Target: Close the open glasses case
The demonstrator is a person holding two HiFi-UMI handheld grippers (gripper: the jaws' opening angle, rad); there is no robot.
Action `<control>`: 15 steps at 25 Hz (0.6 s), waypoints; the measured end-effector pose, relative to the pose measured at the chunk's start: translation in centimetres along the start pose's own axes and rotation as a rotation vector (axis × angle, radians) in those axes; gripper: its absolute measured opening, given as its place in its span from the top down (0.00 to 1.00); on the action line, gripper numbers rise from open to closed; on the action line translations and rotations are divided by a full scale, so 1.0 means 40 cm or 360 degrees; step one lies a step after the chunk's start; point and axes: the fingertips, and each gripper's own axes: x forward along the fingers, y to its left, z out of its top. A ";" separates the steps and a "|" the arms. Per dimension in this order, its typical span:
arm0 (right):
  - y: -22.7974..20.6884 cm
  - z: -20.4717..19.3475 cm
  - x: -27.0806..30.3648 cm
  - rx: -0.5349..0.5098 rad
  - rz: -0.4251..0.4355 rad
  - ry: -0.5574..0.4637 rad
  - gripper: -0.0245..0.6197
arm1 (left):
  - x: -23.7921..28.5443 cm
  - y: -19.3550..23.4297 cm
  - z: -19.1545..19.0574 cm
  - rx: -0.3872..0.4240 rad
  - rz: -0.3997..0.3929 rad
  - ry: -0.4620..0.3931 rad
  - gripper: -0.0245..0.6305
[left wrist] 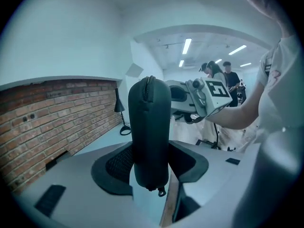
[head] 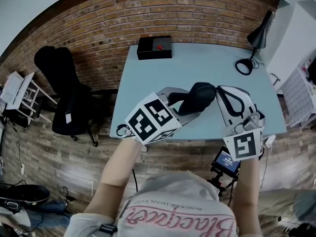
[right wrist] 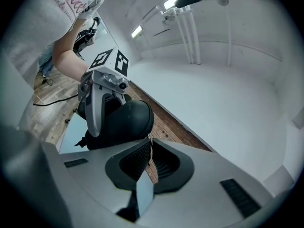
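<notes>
A person stands at a pale blue table set against a brick wall and holds both grippers up over its near edge. The bare left forearm reaches forward and inward from the lower left. The right forearm runs almost straight ahead from the lower right. Both hands are hidden under the marker cubes.

The left gripper angles up and to the right, its jaws clamped on the dark glasses case. In the left gripper view the case stands on end between the two dark pads, zipper seam facing the camera, and its halves look brought together. The case hangs in the air above the front middle of the table, not resting on it.

The right gripper points away from the person, its tips touching the right end of the case. In the right gripper view its jaws are drawn nearly together, with only a thin slit between the pads. At the tips they seem to pinch a small zipper pull at the case's rim — it is too small to be sure.

Farther back on the table sit a black box with a red button and a black desk lamp. A black office chair stands on the wooden floor to the left.
</notes>
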 end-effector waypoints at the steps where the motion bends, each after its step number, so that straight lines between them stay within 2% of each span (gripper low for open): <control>1: -0.002 -0.002 0.000 -0.0015 -0.0004 0.0011 0.92 | 0.003 0.003 -0.005 0.0030 0.0022 0.0036 0.62; 7: 0.001 -0.012 -0.001 -0.0175 -0.0048 0.0063 0.92 | 0.015 0.024 -0.033 0.0220 0.0151 0.0266 0.62; 12: 0.026 -0.007 0.008 -0.0300 -0.0006 0.0093 0.92 | 0.025 0.043 -0.068 0.0323 0.0256 0.0464 0.62; 15: 0.035 0.004 0.013 -0.0305 -0.0012 0.0069 0.92 | 0.026 0.066 -0.073 0.0418 0.0378 0.0531 0.62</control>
